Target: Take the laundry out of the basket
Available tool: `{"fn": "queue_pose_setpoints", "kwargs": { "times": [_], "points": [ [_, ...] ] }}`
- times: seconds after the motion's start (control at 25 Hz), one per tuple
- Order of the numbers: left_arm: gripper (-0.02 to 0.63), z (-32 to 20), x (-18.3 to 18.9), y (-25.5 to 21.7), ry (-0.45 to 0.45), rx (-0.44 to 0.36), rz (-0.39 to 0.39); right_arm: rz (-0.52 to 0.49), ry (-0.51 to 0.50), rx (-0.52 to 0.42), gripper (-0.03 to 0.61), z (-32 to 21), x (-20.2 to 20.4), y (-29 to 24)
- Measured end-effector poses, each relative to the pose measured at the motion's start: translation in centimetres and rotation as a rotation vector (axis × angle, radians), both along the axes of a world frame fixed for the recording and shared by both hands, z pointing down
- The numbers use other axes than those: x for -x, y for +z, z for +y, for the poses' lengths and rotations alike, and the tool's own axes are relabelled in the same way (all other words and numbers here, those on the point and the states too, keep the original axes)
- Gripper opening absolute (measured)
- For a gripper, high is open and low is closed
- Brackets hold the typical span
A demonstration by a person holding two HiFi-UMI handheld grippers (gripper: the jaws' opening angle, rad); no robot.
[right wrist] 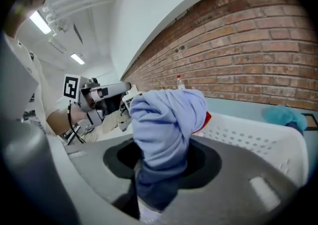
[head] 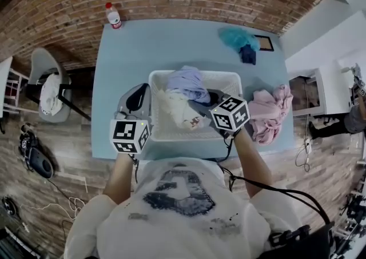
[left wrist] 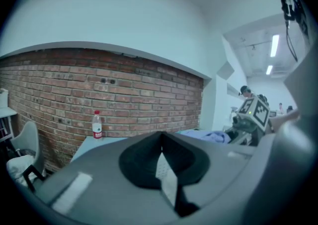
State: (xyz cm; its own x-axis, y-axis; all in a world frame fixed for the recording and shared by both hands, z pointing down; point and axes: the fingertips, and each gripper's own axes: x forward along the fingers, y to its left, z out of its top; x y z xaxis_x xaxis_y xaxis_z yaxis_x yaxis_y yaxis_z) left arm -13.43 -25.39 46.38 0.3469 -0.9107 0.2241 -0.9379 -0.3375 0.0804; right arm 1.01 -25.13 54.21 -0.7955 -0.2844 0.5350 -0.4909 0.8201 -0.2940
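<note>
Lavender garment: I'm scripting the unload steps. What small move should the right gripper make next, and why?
Probably swing it rightward over the basket's rim toward the pink pile on the table. The right gripper is shut on the lavender garment, raised above the basket's remaining laundry.

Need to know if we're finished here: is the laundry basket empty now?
No: a cream garment lies in the white basket, and the right gripper grips a lavender garment.
</note>
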Motion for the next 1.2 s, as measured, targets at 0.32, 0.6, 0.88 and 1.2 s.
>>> {"fn": "queue_pose_setpoints", "kwargs": {
  "times": [0.32,0.6,0.88,1.2],
  "points": [
    [-0.009,0.3,-3.3,-2.6,0.025,-0.059,-0.018,-0.153,0.208,-0.046,0.181,-0.2,-3.5,-6.8],
    [-0.009,0.8,-5.8,-5.7,-0.016,-0.108,-0.025,-0.308,0.342,-0.096,0.186,-0.5,-7.1,-13.1],
    [-0.009,1.0,-8.0,-8.6,-0.058,-0.143,-0.029,-0.343,0.372,-0.206,0.186,-0.9,-10.3,-18.4],
    [-0.009,1.4,-9.5,-11.6,-0.069,-0.185,-0.046,-0.382,0.377,-0.277,0.184,-0.6,-11.8,-21.6]
  ]
}}
